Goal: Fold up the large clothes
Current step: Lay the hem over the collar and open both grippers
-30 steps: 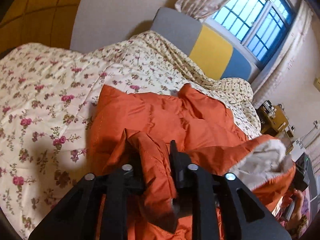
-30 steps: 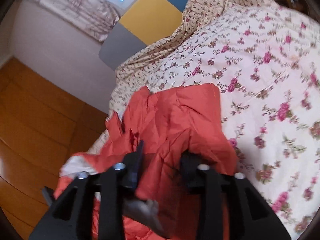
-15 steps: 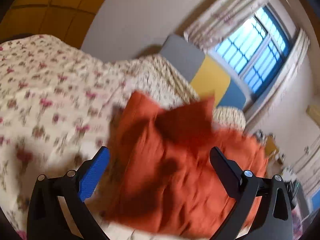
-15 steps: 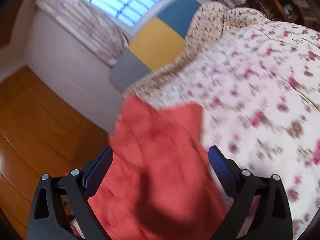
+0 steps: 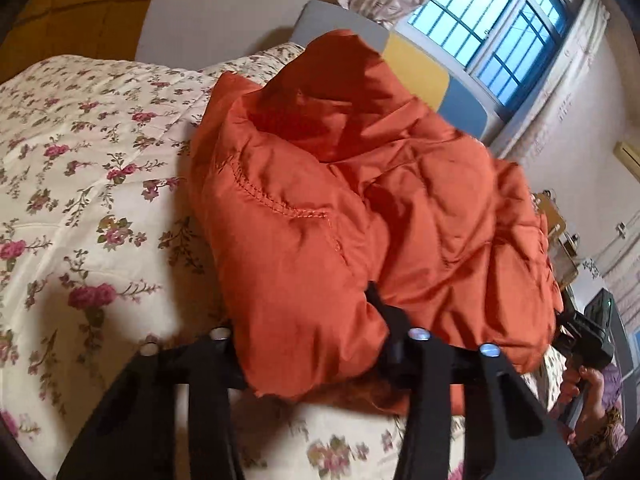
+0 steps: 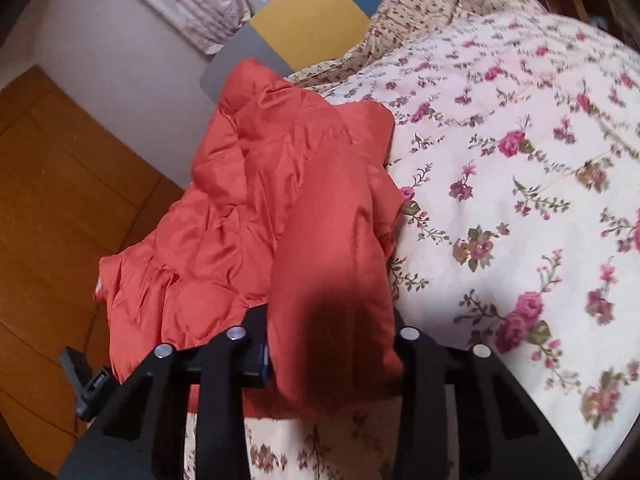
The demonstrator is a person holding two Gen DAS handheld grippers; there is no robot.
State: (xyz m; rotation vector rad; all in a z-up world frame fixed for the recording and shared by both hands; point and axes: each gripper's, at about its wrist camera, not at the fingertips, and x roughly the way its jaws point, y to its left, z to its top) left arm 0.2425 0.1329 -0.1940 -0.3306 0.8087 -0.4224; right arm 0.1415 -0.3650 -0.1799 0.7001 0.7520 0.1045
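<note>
An orange padded jacket lies bunched on the flowered quilt of a bed. In the left wrist view my left gripper has a thick fold of the jacket's near edge between its fingers, and the jaws are closing on it. The right finger shows; cloth hides the other. In the right wrist view the jacket hangs partly over the quilt's left side. My right gripper is also closing, with a bulging fold filling the gap between its pads.
A grey, yellow and blue headboard stands at the far end under a barred window. A hand holding the other gripper shows at the right edge. Wooden panels lie left of the bed, a cluttered desk to the right.
A second ago both grippers pinched jacket folds. Half a second ago both stood wide open above the jacket. Now both have dropped closer and their jaws have narrowed around new folds at its near edge.
</note>
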